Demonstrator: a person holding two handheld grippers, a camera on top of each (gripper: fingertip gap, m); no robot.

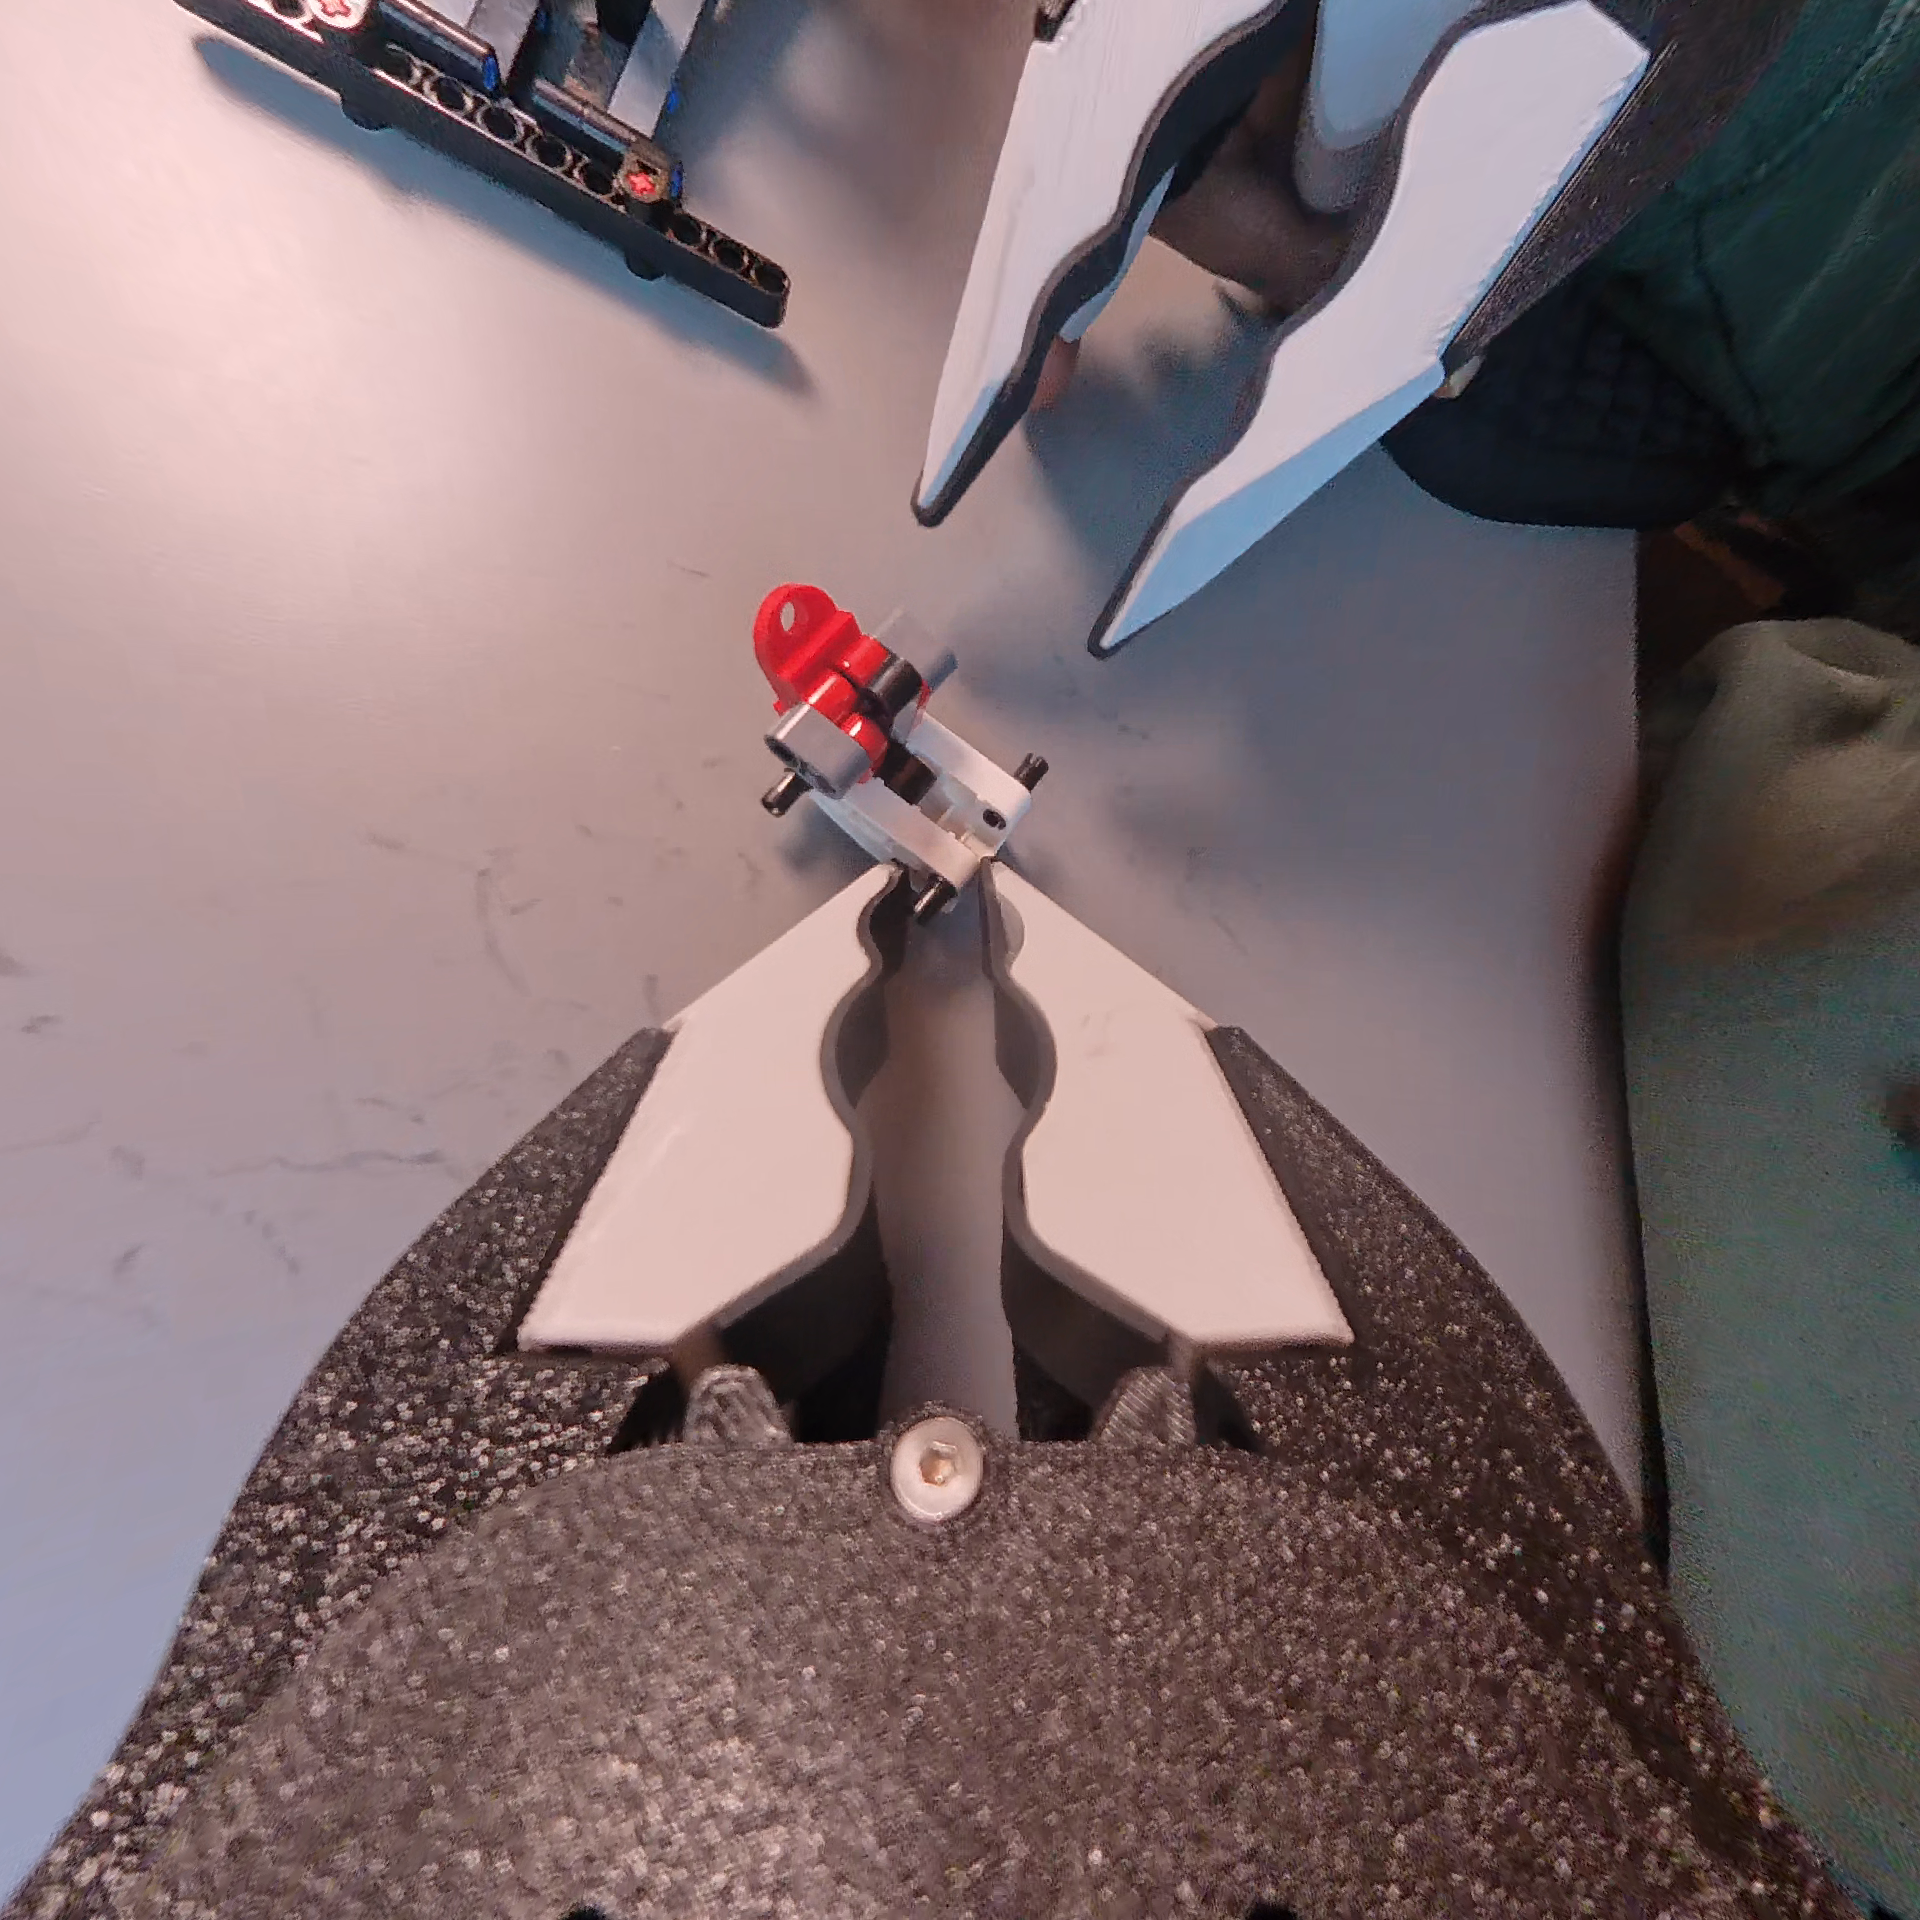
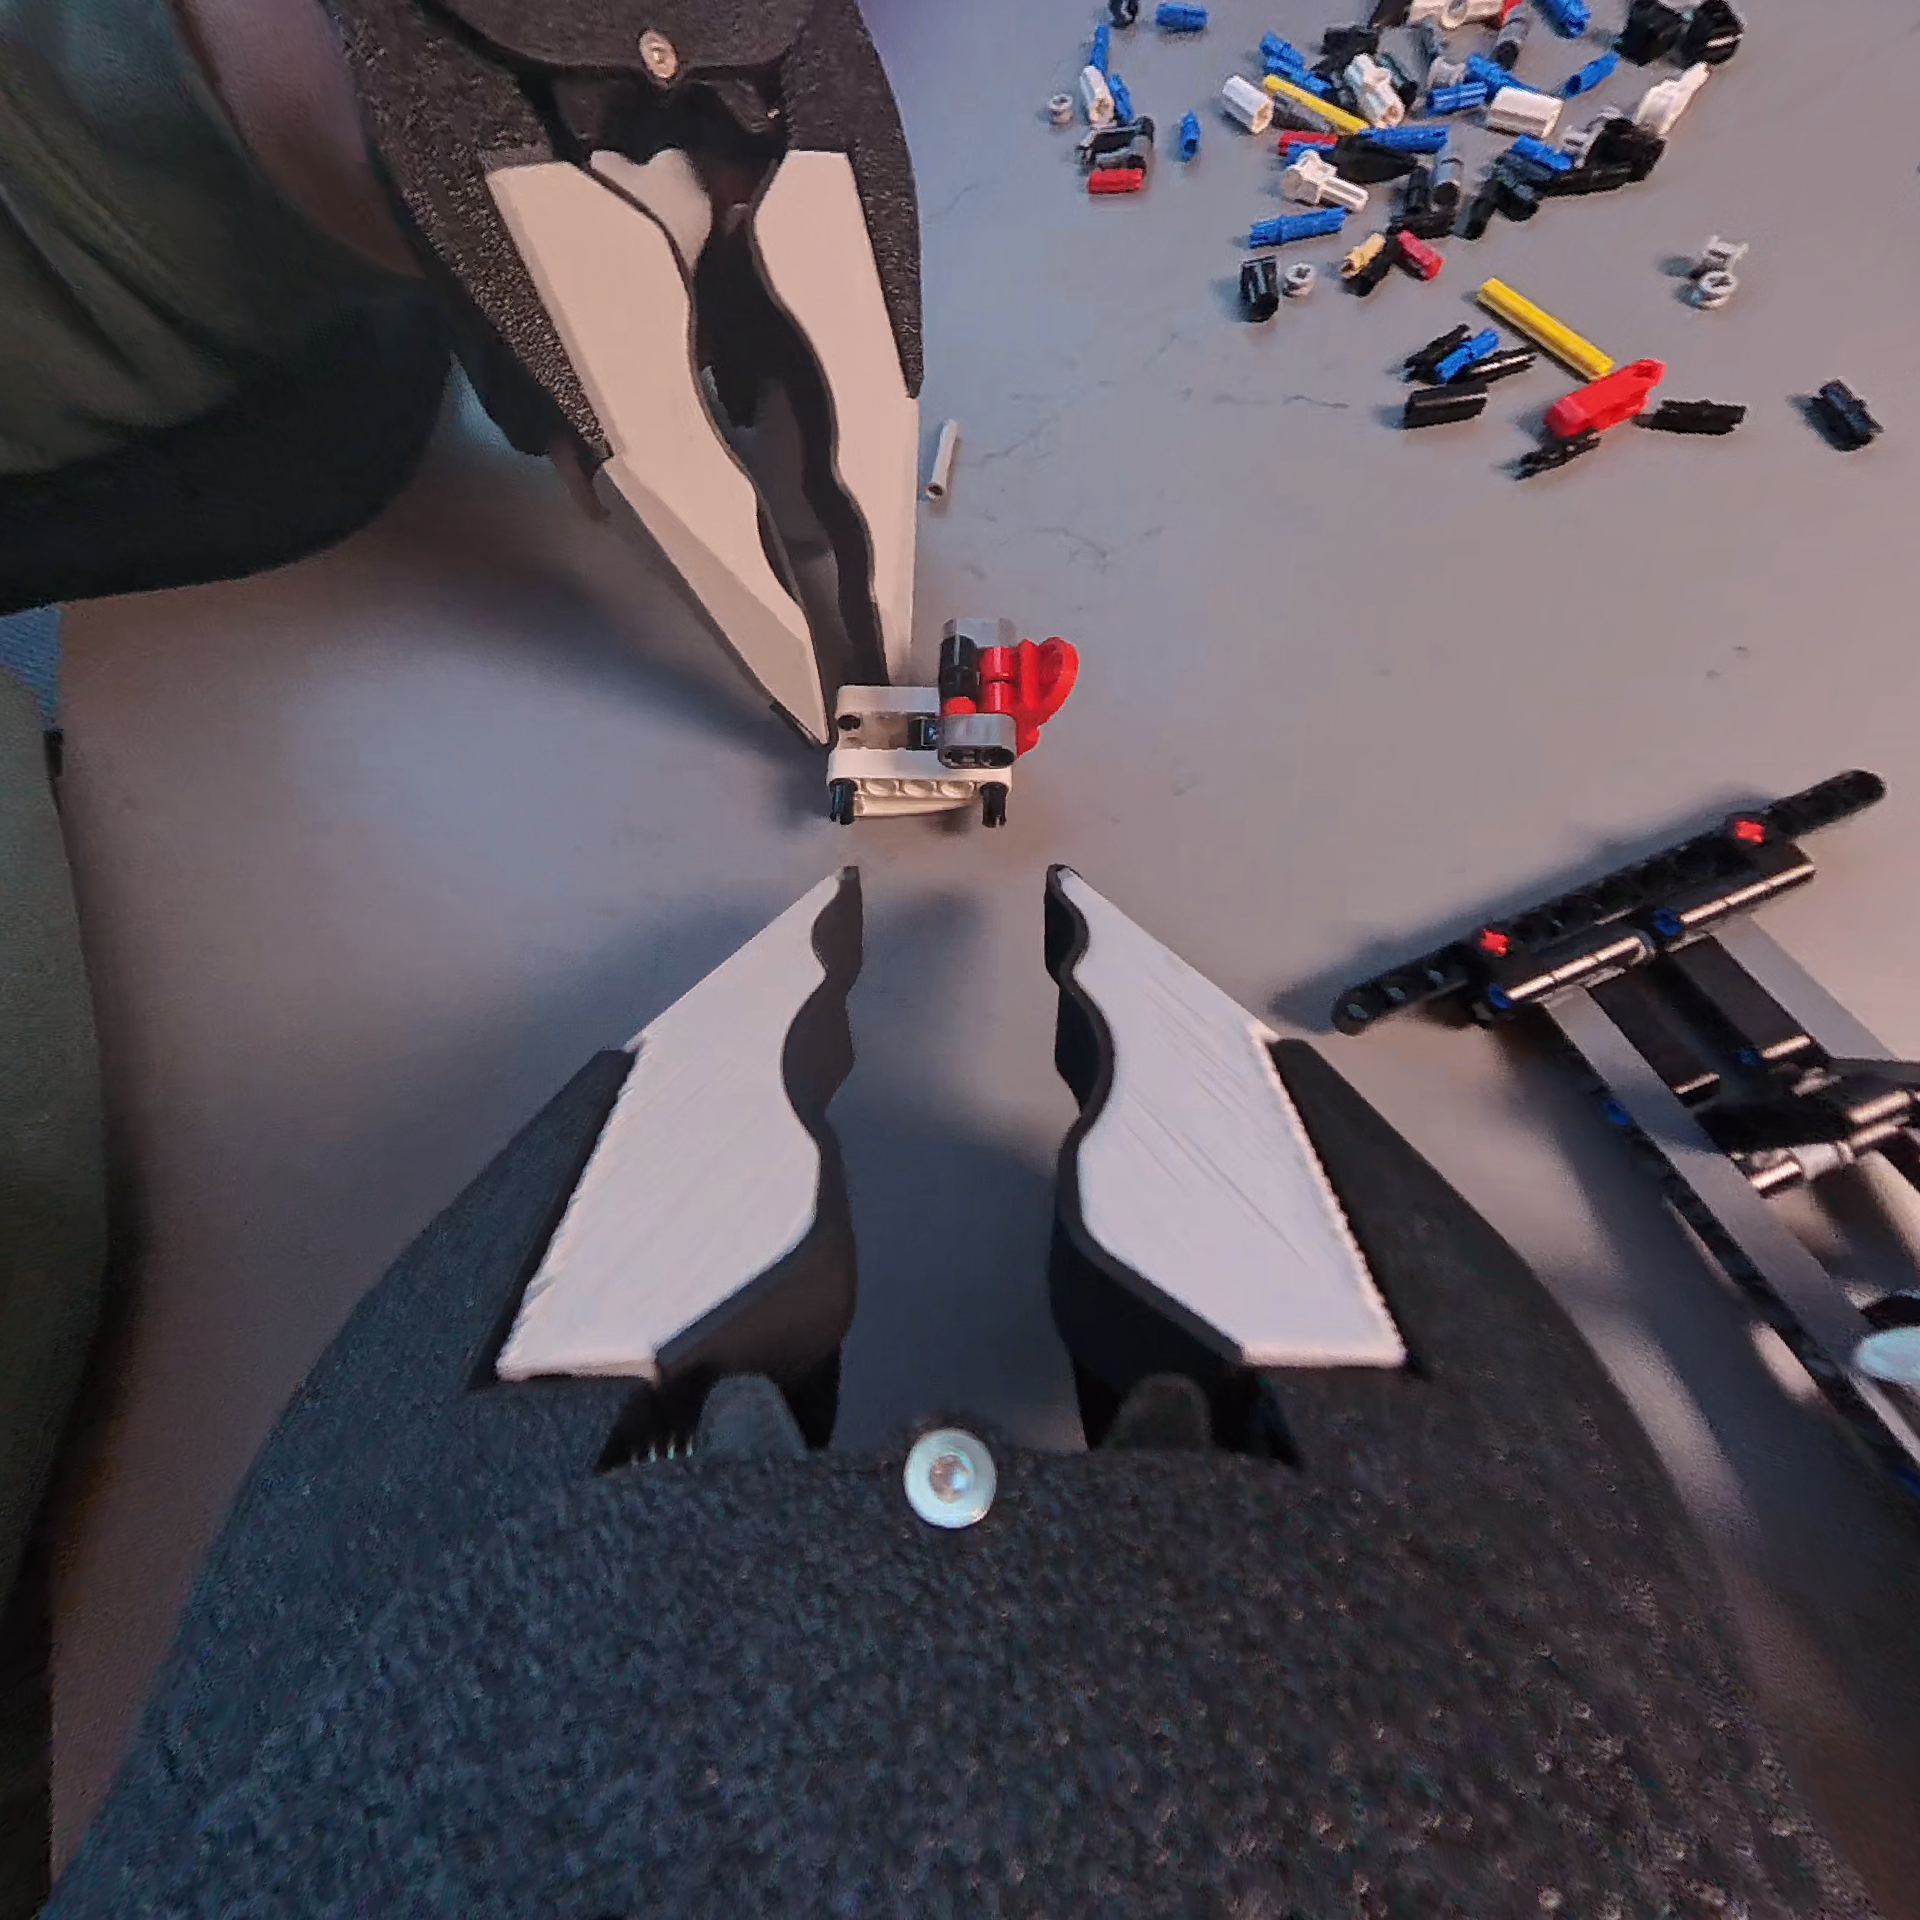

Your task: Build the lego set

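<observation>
Lego sub-assembly, small, of white beams with black pins, a grey connector and a red looped piece [image 1: 883, 743], sits on the grey tabletop [image 1: 364, 727] at centre of both views. Left gripper [image 1: 935, 883]: white fingers drawn nearly together, tips pinching the white end of the sub-assembly; the right wrist view confirms this from the opposite side, with the left gripper [image 2: 847, 717] coming down from the top and its tips touching the white beam. Right gripper [image 2: 951, 873]: fingers spread wide, nothing between them, tips just short of the sub-assembly and apart from it; in the left wrist view it [image 1: 1013, 577] appears beyond the red loop, also apart. Long black perforated beam frame with red and blue pins [image 1: 561, 156] lies at upper left in the left wrist view; the right wrist view shows more of it [image 2: 1621, 935], with crossbars running off toward the lower right. Only the right wrist view shows the scattered pile of loose blue, black, white, yellow and red parts [image 2: 1455, 156] at upper right, and a lone short grey axle piece [image 2: 942, 457] beside the left gripper. A person's green sleeve [image 2: 156, 260] fills the upper left there
</observation>
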